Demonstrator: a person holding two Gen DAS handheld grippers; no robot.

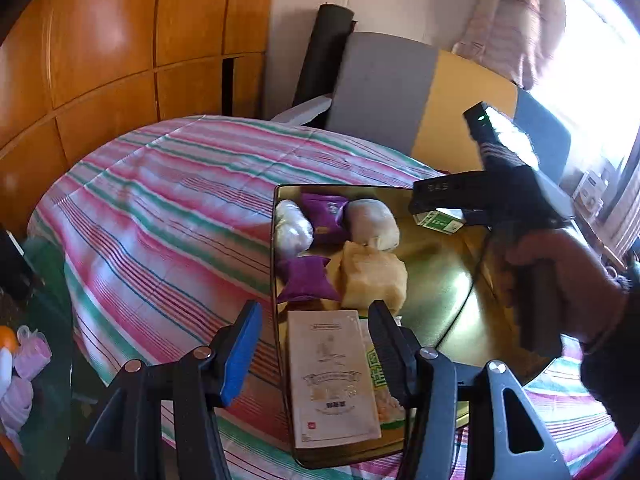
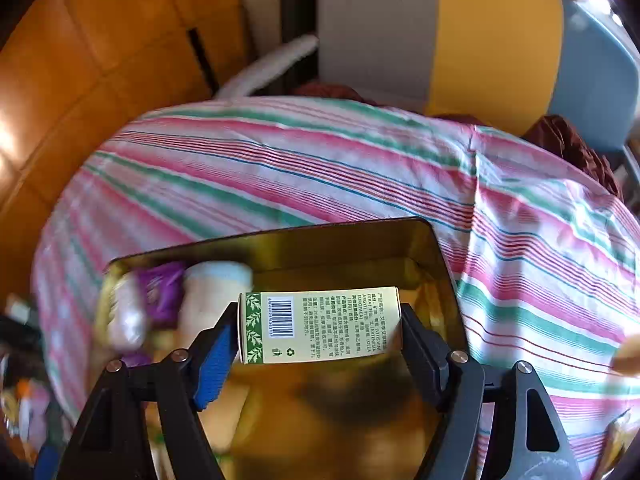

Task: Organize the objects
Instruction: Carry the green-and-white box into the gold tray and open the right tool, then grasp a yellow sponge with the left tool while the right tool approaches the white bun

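Progress: the gold tin [image 1: 440,292] sits on the striped cloth [image 1: 168,208] and is already partly filled. Along its left wall lie two purple packets [image 1: 322,216], a white wrapped lump [image 1: 292,226], a pale bun-like item [image 1: 372,224] and a yellowish wrapped block [image 1: 372,276]. At the near left corner lies a flat beige sachet [image 1: 332,376], with a green-printed packet [image 1: 380,364] partly under it. The right half of the tin floor is bare, so room appears to remain.

Right gripper [image 2: 316,332]: clenched on a small box [image 2: 320,326], held by its two ends above the tin's open middle, not yet set down. Judged: placement step under way.

Left gripper [image 1: 316,344]: jaws spread, grasping nothing, poised over the near left corner of the tin.

More items show at the far left, off the cloth; likely still to be sorted.

Writing: the small box carries a barcode, a recycling mark, a green leaf border and Chinese text, with "ARTEMISIA" and "OLEA EUROPAEA" legible. Sachet print is too small to read.
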